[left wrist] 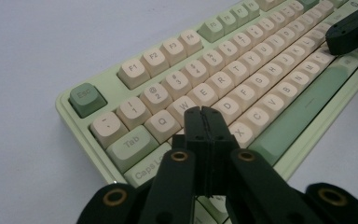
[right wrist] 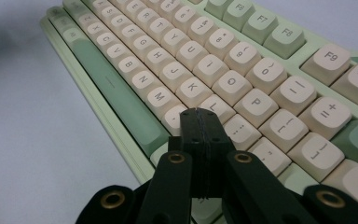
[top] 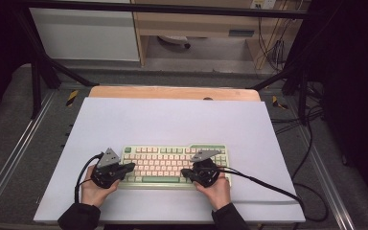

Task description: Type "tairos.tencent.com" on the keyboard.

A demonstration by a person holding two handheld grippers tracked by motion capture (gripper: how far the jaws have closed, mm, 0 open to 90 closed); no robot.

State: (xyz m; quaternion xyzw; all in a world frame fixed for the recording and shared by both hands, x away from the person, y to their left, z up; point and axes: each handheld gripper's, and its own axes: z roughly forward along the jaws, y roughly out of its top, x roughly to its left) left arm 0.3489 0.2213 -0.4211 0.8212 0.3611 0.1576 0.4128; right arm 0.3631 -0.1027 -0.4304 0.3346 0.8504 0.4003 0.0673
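A pale green keyboard [top: 172,164] with cream keys lies on the white table top near its front edge. My left gripper [top: 131,166] is shut with nothing in it, its tip over the keyboard's left end. In the left gripper view the left gripper [left wrist: 202,111] has its joined tips above the keys near A and S of the keyboard [left wrist: 223,79]. My right gripper [top: 184,172] is shut too, tip over the lower right keys. The right gripper view has the right gripper [right wrist: 197,113] hovering over the keyboard [right wrist: 223,70] around the comma and period keys.
The white table top [top: 172,120] has bare room behind and beside the keyboard. Black cables [top: 268,184] trail from both grippers across the front. A wooden edge [top: 172,92] runs along the far side, with dark frame bars [top: 43,72] beyond.
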